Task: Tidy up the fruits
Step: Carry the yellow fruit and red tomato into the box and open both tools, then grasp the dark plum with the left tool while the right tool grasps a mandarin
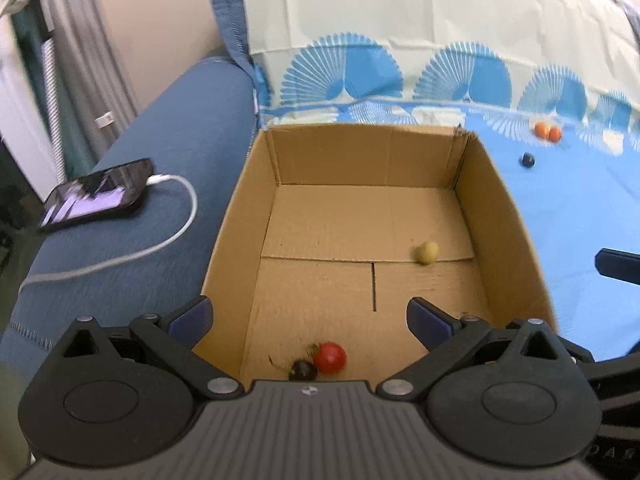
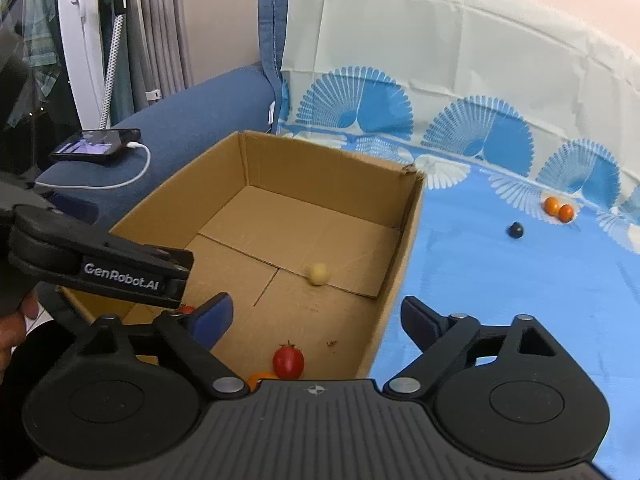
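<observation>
Left wrist view: left gripper point(image 1: 310, 314) jaws wide apart, empty, over near end of the open brown corrugated cardboard box point(image 1: 508, 216). Right gripper point(image 2: 316, 318) likewise spread, holding nothing, straddling the box's right wall. Boxed: glossy round red tomato point(image 1: 329, 357), dark cherry point(image 1: 303, 369), matte pale yellow ball fruit point(image 1: 427, 253). Left, judging by layout: two small orange fruits point(image 2: 559, 208) and a dark round berry point(image 2: 515, 230), far right on the smooth blue sheet point(image 2: 520, 288).

Blue sofa point(image 2: 224, 92), armrest at left — phone point(image 1: 98, 194) on white cable point(image 1: 132, 254) lying there. Cloth with blue fan print point(image 2: 500, 140) draped over seat and backrest. Pale peach wall point(image 2: 224, 8) behind; grey curtain point(image 2: 160, 20) far left.
</observation>
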`<state>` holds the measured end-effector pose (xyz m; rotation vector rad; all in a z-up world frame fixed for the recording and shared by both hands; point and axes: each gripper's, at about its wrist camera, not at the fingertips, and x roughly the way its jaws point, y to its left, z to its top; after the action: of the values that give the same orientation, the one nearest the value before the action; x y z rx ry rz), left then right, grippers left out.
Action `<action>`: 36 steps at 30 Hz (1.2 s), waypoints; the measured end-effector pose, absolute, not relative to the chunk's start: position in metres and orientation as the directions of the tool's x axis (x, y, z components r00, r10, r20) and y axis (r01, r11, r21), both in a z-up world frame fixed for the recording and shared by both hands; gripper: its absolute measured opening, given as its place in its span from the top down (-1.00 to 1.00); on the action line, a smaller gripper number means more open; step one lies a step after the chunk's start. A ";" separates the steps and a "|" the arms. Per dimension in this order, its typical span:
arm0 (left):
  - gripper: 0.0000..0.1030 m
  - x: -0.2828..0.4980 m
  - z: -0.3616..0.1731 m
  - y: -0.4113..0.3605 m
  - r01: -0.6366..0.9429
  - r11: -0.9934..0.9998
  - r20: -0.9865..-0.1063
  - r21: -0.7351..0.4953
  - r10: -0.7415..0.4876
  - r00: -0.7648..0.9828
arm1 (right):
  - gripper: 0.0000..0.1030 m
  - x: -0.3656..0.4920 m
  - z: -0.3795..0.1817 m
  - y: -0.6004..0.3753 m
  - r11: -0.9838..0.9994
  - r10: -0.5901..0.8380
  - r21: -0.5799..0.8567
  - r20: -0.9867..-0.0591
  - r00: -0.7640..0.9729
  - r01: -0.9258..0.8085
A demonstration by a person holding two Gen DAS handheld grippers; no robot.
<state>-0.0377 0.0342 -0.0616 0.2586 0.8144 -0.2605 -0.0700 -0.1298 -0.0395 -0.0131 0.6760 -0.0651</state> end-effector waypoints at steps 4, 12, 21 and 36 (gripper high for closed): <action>-1.00 -0.050 -0.058 0.043 0.255 0.966 -0.753 0.037 -0.141 0.643 | -0.93 -0.079 -0.025 -0.118 0.990 -0.141 -0.080 -0.632 0.762 0.116; -0.99 -0.049 -0.070 0.074 0.290 0.947 -0.746 -0.137 -0.291 0.599 | -0.98 -0.064 -0.022 -0.095 0.943 -0.290 -0.144 -0.794 0.535 0.299; -1.00 -0.054 -0.068 0.105 0.343 0.916 -0.696 -0.210 -0.386 0.606 | -0.98 -0.068 -0.009 -0.084 0.853 -0.484 -0.314 -0.774 0.408 0.416; -1.00 -0.077 -0.030 0.067 0.374 0.920 -0.663 -0.114 -0.351 0.661 | -0.98 -0.132 0.015 -0.136 0.885 -0.398 -0.104 -0.674 0.623 0.454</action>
<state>-0.0774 0.0670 -0.0303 0.0333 0.7432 -0.4102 -0.1319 -0.1358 0.0151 0.0788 0.7539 -0.4900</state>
